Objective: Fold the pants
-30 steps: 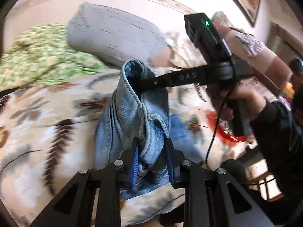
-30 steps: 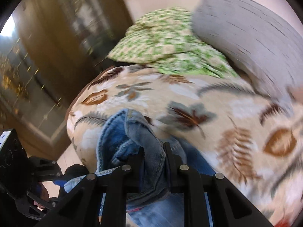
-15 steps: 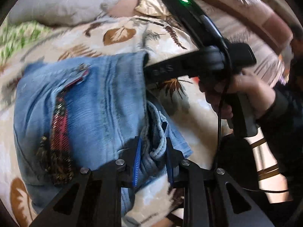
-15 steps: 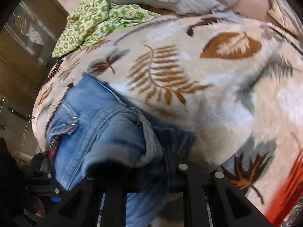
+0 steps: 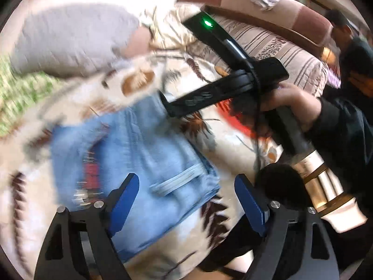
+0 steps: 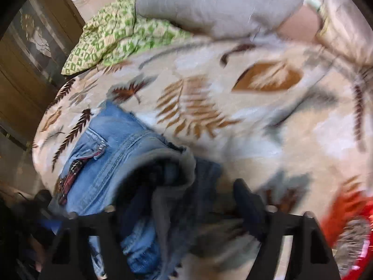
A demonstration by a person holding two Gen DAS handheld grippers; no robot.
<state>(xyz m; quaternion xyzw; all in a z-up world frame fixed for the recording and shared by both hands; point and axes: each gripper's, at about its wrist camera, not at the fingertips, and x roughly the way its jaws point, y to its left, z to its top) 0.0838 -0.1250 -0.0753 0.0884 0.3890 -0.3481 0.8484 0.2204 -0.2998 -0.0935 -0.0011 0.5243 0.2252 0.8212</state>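
Both the left tongs (image 5: 185,201) and right tongs (image 6: 179,204) have just sprung wide, releasing the jeans (image 5: 130,154), which now lie folded on the bed (image 6: 233,121) at seven o'clock, fold apparently laid.

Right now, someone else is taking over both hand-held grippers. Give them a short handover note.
Left hand-held gripper: open, jaws have just been opening; the folded jeans lie under and between the blue pads, not pinched.
Right hand-held gripper: open, jaws have also just been opening; a loose denim edge bulges up between its fingers, released.
Jeans: a folded bundle on the leaf-print blanket, pocket side up. Gray pillow and green cloth lie behind it, apart.
Done: fold laid down and let go.
Left: probably flatten the raised edge on the right side; another fold if a smaller bundle is wanted.
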